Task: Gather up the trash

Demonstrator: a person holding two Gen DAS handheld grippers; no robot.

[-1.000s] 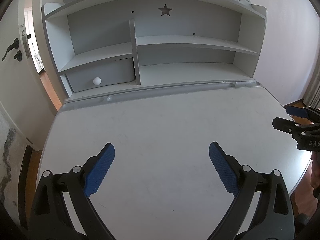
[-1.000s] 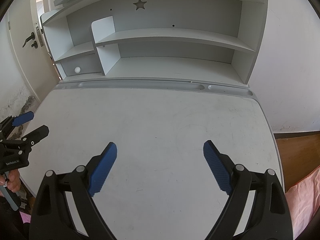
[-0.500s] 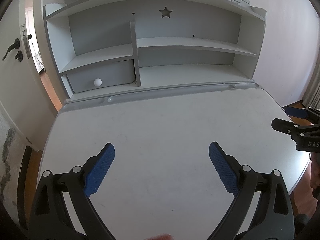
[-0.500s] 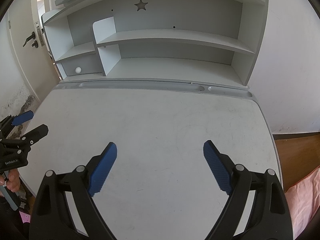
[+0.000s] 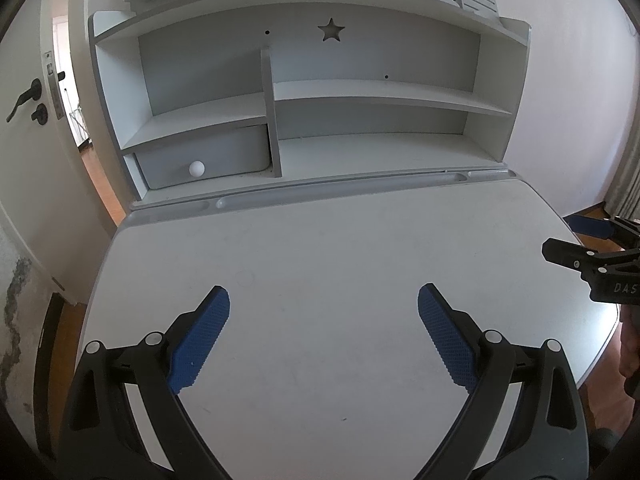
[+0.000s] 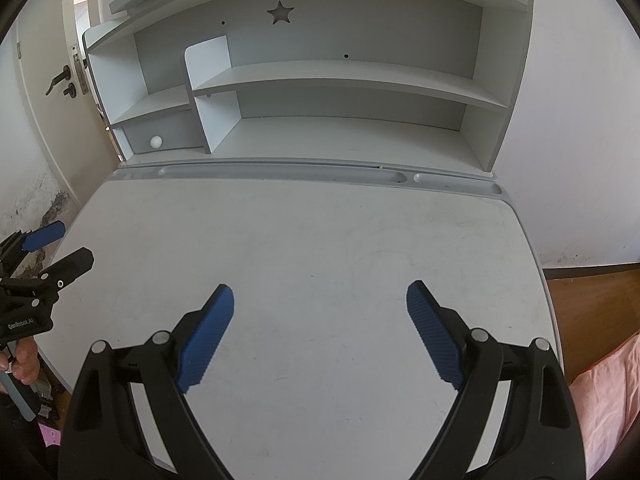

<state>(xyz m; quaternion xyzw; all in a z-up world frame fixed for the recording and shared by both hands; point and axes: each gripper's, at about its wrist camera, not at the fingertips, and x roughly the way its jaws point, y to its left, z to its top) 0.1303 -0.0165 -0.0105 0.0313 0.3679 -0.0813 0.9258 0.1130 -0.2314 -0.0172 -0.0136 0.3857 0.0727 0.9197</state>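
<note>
No trash shows in either view. My left gripper is open and empty above the near part of the white desk top. It also shows at the left edge of the right wrist view. My right gripper is open and empty above the desk top. It also shows at the right edge of the left wrist view, past the desk's right edge.
A grey shelf unit stands at the back of the desk, with a drawer with a white knob at lower left. A pencil groove runs along the desk's back. A door is at left, a pink cloth at right.
Both views have shifted only slightly. Both grippers stay open and empty over the desk.
</note>
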